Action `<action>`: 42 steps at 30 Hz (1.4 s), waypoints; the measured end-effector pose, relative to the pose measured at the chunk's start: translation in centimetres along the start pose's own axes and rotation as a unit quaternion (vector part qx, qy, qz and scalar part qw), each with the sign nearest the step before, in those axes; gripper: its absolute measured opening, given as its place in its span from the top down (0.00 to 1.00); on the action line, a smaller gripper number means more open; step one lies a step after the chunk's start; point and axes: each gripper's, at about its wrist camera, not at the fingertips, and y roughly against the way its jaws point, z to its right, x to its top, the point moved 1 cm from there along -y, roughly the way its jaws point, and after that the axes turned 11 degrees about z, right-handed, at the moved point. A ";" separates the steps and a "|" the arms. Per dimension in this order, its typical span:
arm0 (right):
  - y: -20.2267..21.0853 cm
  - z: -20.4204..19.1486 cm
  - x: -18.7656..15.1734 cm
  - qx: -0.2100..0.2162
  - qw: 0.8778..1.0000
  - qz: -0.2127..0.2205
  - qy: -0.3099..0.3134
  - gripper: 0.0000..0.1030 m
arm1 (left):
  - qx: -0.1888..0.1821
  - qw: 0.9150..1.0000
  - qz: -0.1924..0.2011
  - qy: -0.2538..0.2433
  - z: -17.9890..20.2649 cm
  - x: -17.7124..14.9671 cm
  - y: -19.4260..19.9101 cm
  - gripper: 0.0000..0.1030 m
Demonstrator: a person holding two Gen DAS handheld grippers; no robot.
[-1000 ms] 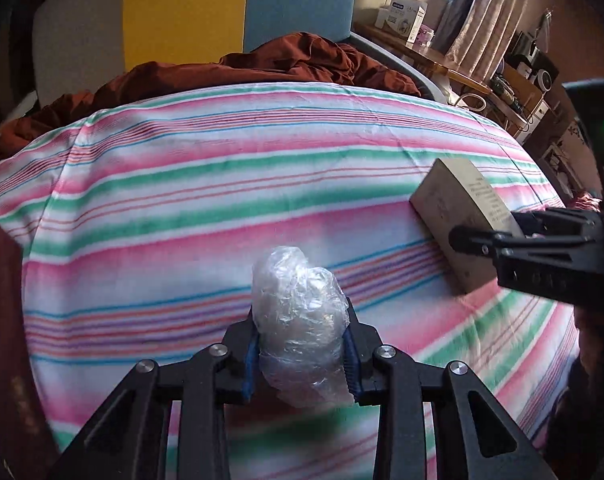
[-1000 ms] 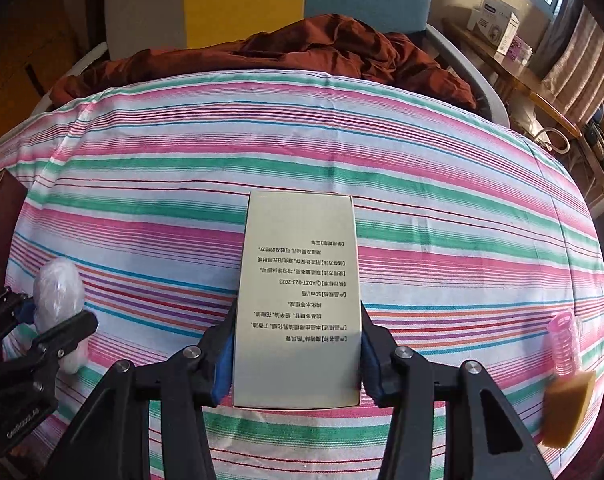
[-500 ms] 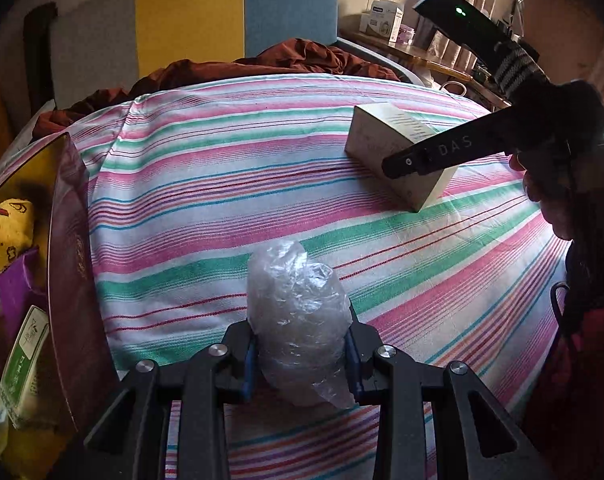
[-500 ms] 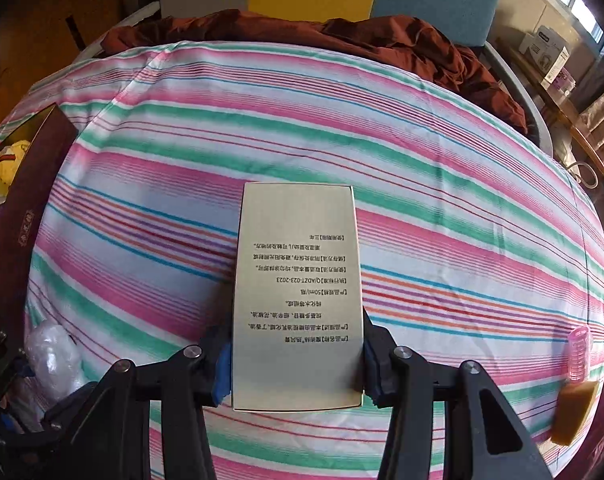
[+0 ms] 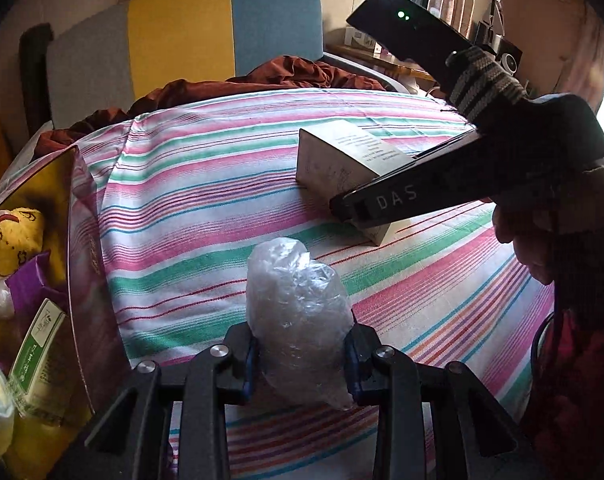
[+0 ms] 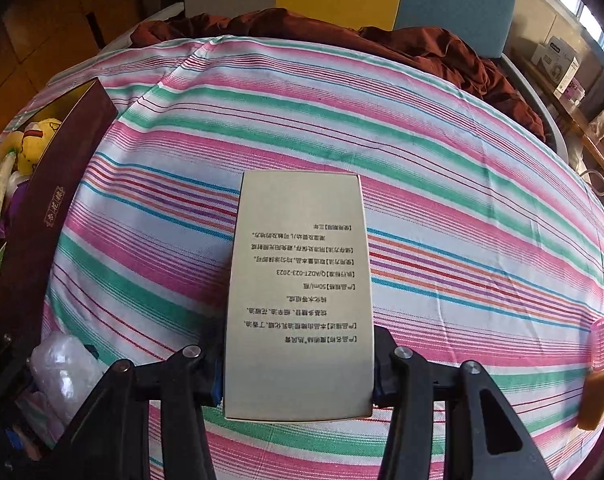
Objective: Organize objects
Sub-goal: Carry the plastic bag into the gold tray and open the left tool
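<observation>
While above the striped sheet (image 6: 442, 168), left tool (image 5: 300, 360) pinching plastic bundle (image 5: 298, 320), right tool (image 6: 298, 364) pinching box (image 6: 298, 280).

Home bedroom: striped bedsheet (image 6: 422, 152), headboard (image 5: 222, 32).

storage box (image 6: 42, 216) left on bedsheet (image 6: 442, 184), carton (image 6: 298, 292) right

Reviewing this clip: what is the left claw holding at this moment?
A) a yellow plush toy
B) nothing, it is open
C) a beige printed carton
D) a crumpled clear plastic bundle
D: the left claw is closed on the crumpled clear plastic bundle above the striped sheet, while the beige carton sits in the right claw.
</observation>
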 end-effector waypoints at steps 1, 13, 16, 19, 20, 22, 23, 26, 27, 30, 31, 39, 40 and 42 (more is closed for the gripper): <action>-0.2 0.1 0.1 0.000 1.000 0.000 0.000 0.52 | -0.004 1.000 0.001 0.001 0.1 0.0 0.3 0.68; 0.1 -0.3 0.0 -0.008 1.000 0.004 0.011 0.51 | 0.010 0.998 0.063 0.027 -2.2 2.7 6.2 0.68; 0.2 -0.5 0.0 -0.011 1.000 0.004 0.013 0.51 | 0.052 0.994 0.070 0.059 -5.3 3.1 7.8 0.67; 0.3 -0.6 -0.1 -0.015 1.000 0.005 0.019 0.51 | 0.104 0.988 0.073 0.089 -8.8 3.3 8.9 0.67; 0.2 -0.6 -0.1 -0.016 1.000 0.006 0.020 0.51 | 0.120 0.985 0.071 0.097 -9.9 3.2 9.2 0.67; 0.2 -0.6 -0.1 -0.016 1.000 0.006 0.020 0.51 | 0.149 0.980 0.073 0.110 -11.7 2.8 9.9 0.67; 0.2 -0.6 -0.1 -0.016 1.000 0.006 0.020 0.51 | 0.160 0.978 0.072 0.117 -12.5 2.6 10.1 0.67; 0.4 -0.8 -0.2 -0.020 0.999 0.007 0.024 0.51 | 0.192 0.971 0.066 0.130 -14.6 1.8 10.6 0.67; 0.4 -0.9 -0.2 -0.021 0.999 0.007 0.025 0.51 | 0.198 0.969 0.063 0.133 -15.3 1.5 10.6 0.67; 0.4 -0.9 -0.2 -0.023 0.999 0.007 0.026 0.51 | 0.217 0.964 0.048 0.147 -17.1 0.7 10.3 0.67; 0.4 -0.9 -0.3 -0.024 0.999 0.007 0.027 0.51 | 0.221 0.963 0.045 0.151 -17.5 0.5 10.1 0.66; 0.4 -0.9 -0.3 -0.024 0.999 0.007 0.026 0.51 | 0.223 0.962 0.019 0.157 -18.5 -0.4 8.3 0.64; 0.4 -0.9 -0.3 -0.024 0.999 0.007 0.026 0.51 | 0.223 0.962 0.018 0.156 -18.6 -0.4 8.2 0.64; 0.4 -0.9 -0.3 -0.024 0.999 0.007 0.026 0.51 | 0.224 0.962 0.014 0.157 -18.7 -0.5 7.8 0.62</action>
